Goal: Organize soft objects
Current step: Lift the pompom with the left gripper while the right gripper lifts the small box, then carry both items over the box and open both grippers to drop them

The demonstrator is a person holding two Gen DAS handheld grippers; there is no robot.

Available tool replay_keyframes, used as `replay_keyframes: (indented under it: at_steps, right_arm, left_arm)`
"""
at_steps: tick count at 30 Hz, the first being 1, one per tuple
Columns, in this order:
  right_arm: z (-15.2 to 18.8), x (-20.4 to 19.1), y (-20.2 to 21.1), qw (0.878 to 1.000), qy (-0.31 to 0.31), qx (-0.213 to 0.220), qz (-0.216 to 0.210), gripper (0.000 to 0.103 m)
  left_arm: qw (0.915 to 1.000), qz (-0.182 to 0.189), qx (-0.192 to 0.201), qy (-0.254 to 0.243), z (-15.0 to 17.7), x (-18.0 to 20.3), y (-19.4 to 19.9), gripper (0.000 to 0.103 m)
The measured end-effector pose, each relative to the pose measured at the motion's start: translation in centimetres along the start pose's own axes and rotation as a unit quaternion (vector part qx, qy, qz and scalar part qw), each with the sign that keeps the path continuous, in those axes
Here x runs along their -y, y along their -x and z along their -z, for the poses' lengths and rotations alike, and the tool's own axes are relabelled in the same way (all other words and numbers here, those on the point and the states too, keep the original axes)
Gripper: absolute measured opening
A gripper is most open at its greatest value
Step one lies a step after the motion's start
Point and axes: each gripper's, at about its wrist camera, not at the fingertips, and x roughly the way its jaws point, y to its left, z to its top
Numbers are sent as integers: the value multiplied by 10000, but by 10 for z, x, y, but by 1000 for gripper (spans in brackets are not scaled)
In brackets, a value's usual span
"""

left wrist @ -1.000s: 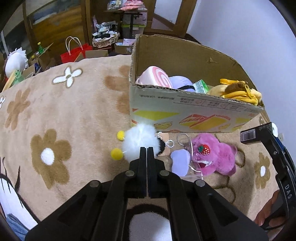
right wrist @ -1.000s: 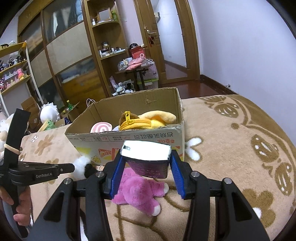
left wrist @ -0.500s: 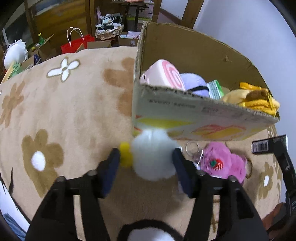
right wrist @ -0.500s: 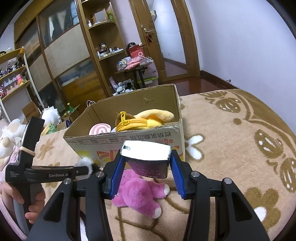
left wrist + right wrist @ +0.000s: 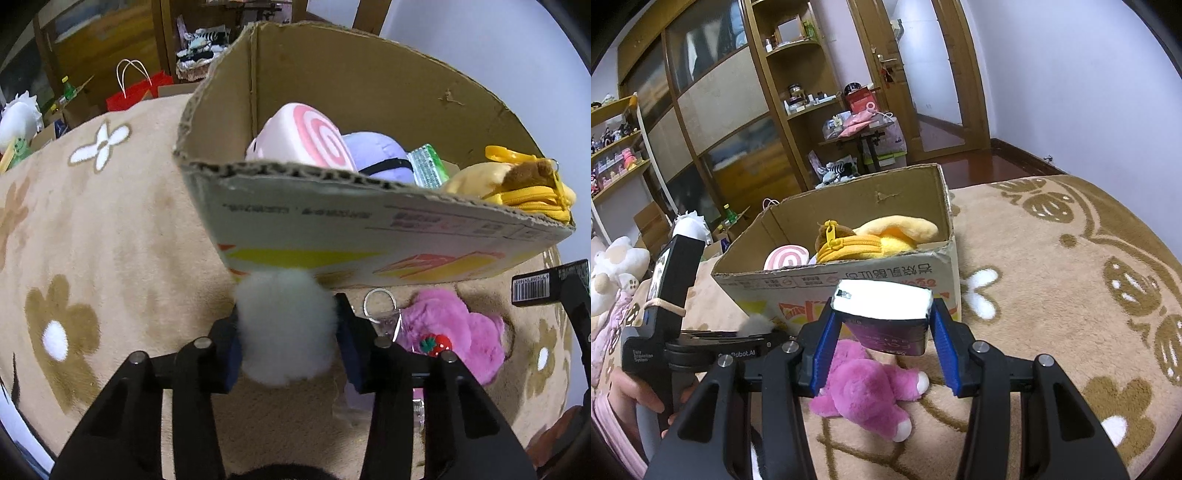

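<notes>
My left gripper (image 5: pixel 286 332) is shut on a white fluffy pom-pom toy (image 5: pixel 286 325) and holds it up against the front wall of the cardboard box (image 5: pixel 332 229). The box holds a pink swirl plush (image 5: pixel 306 136), a lilac plush (image 5: pixel 376 151) and a yellow zip plush (image 5: pixel 517 184). My right gripper (image 5: pixel 882 332) is shut on a purple tissue pack (image 5: pixel 886 314) above a pink plush (image 5: pixel 864 391) on the blanket. The pink plush also shows in the left wrist view (image 5: pixel 450 332), beside a keyring (image 5: pixel 378 299).
The tan flower blanket (image 5: pixel 92 240) covers the bed. A red paper bag (image 5: pixel 136 92) and boxes stand beyond its far edge. Wooden shelves (image 5: pixel 798 110) and a doorway (image 5: pixel 923 74) lie behind. White plush toys (image 5: pixel 617 266) sit at the left.
My left gripper opened, closed around the white pom-pom and lifted it toward the box front. My right gripper stayed nearly still with the tissue pack.
</notes>
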Motion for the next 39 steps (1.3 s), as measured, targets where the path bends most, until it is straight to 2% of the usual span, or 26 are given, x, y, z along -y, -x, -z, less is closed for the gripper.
replay_keyframes:
  at_steps: [5,14,21,30,39]
  right_arm:
    - [-1,1,6,9999,14,123,12,51]
    - [-8,0,28,9989,104,463,-57,51]
    - [-17,-1,45,9970,131,759,-98,51]
    - [-30,-5,55,9940,206,1059,-166,51]
    - [-46,-8,47,9917,288,1231,-232,51]
  left_arm:
    - [9999,92,129,-21,6,7,13,32]
    - [9986,233,469,41,18,2,49,31]
    - [9935,123,1132,8,26,3,95,31]
    - [9731,-51,2301,-142,15,8,152,31]
    - [9565,-1,2885,-429,-11,20,167,32]
